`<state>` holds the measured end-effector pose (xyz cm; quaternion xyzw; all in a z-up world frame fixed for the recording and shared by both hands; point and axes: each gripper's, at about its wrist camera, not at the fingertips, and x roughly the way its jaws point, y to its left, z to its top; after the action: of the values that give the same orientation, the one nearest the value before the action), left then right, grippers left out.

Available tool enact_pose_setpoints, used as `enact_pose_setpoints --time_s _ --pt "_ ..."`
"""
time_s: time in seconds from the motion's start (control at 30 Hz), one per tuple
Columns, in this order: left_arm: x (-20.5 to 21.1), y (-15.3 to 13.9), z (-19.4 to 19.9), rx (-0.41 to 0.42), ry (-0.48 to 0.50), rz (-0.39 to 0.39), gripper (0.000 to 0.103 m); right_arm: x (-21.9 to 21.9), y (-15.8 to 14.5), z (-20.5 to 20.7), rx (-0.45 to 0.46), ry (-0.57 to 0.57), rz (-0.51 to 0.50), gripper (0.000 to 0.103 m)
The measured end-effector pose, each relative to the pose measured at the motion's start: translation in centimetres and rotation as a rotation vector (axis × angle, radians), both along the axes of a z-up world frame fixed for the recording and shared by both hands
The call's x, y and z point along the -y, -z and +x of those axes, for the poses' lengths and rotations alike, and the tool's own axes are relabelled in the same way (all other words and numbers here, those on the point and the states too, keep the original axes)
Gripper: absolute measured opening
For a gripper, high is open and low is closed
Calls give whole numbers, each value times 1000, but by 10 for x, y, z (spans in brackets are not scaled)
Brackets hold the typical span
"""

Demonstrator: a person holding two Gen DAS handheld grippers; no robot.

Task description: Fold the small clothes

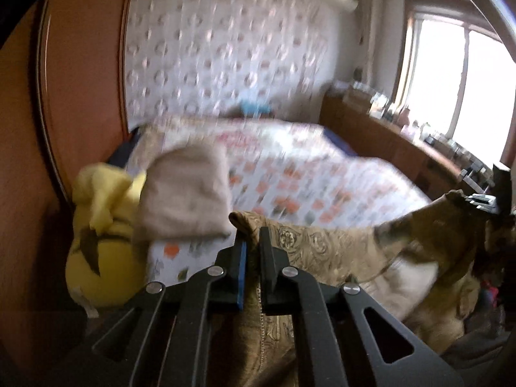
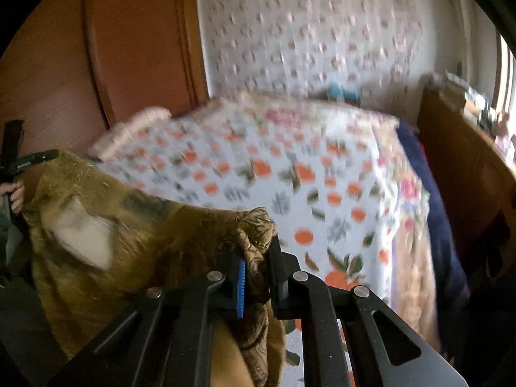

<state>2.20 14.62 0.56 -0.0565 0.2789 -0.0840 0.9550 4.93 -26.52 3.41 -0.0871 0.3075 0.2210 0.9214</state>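
A golden-brown patterned garment (image 1: 325, 245) hangs stretched in the air between both grippers, above the bed. My left gripper (image 1: 253, 242) is shut on one top corner of it. My right gripper (image 2: 259, 258) is shut on the other corner; the garment (image 2: 129, 225) spreads away to the left in that view, with a white inner patch showing. The right gripper also shows at the far right of the left wrist view (image 1: 498, 190), and the left gripper at the far left of the right wrist view (image 2: 19, 161). Both views are motion-blurred.
A bed with a white orange-flowered cover (image 2: 290, 167) lies below. A folded beige cloth (image 1: 190, 193) and a yellow plush toy (image 1: 100, 225) sit at its left side. A wooden wardrobe (image 1: 74, 80) stands left, a cluttered wooden dresser (image 1: 403, 135) right.
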Motion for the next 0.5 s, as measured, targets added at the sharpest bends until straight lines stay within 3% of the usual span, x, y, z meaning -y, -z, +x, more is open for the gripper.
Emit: enact_pose_setpoints --time_s 0.07,0.5 --pt "4 -26 -11 67 17 -29 7 -1 -29 -16 67 5 -9 10" --pt "2 -188 -58 436 6 38 7 7 -229 -119 479 -43 4 10"
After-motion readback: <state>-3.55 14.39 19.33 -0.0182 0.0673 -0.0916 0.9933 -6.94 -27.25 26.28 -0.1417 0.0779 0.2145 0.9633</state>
